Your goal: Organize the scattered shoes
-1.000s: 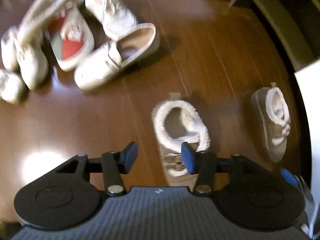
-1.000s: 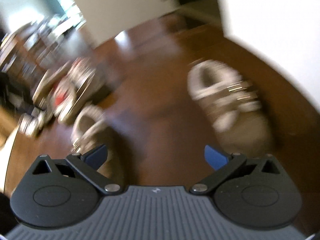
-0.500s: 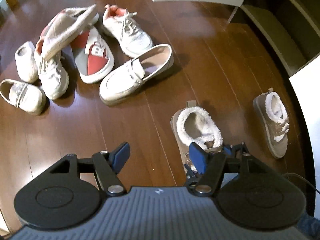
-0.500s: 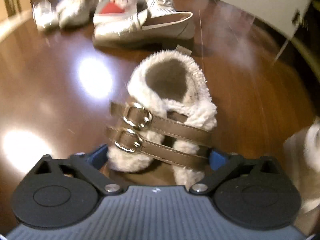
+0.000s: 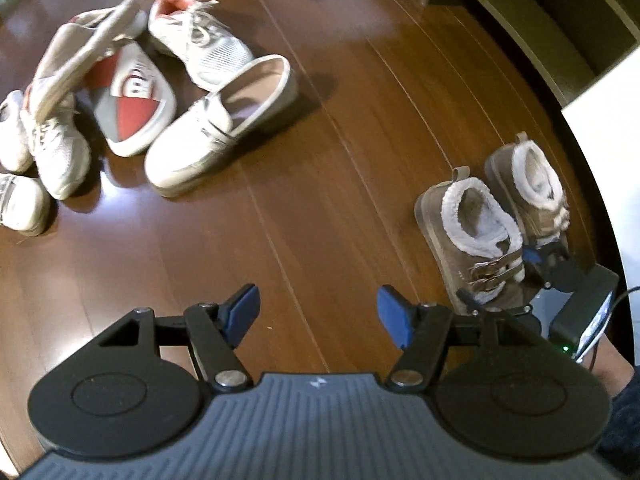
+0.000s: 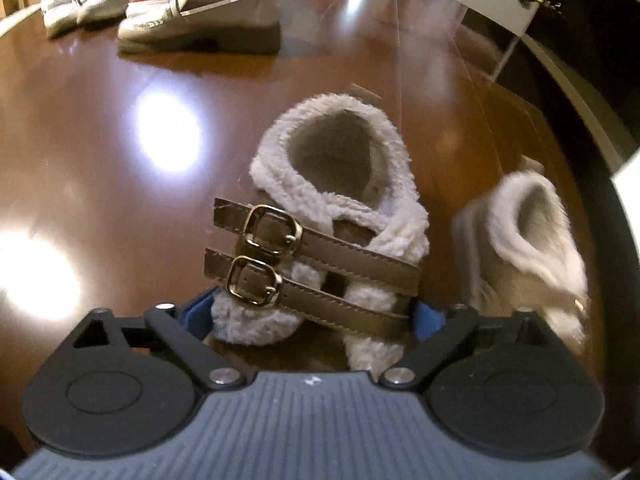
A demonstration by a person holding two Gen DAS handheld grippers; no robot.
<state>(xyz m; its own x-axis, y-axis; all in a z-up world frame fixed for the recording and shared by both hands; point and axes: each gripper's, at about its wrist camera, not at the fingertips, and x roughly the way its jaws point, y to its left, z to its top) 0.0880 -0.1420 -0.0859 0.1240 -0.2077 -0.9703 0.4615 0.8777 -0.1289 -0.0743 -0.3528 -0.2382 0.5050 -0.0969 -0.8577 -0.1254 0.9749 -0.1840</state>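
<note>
**A:** Where is the shoe?

**B:** The fleece shoe (image 6: 332, 216) stands upright on the floor (image 5: 320, 200). Its toe lies between the fingers of the right gripper (image 6: 314, 314) and its heel points away from them. Those fingers have just been opening and stand wide apart, and I see neither one pressing the shoe. Its mate (image 6: 528, 232) stands just outside the right finger, facing the same way.

**A:** How would it handle?

**B:** It looks light and soft. The fleece collar would likely squash, and the two buckled straps could slide. The firmer sides low by the sole, where the fingers now are, seem the best place to take hold.

**A:** And the other gripper?

**B:** The left gripper (image 5: 318, 314) has its fingers apart with nothing between them, only bare floor.

**A:** Is there room to move?

**B:** It is tight on the right, where a white panel (image 5: 600, 140) stands close beyond the mate. Open floor stretches ahead and to the left of the fingers. The loafer (image 5: 216, 128) and the rest of the pile lie well ahead, to the left.
</note>
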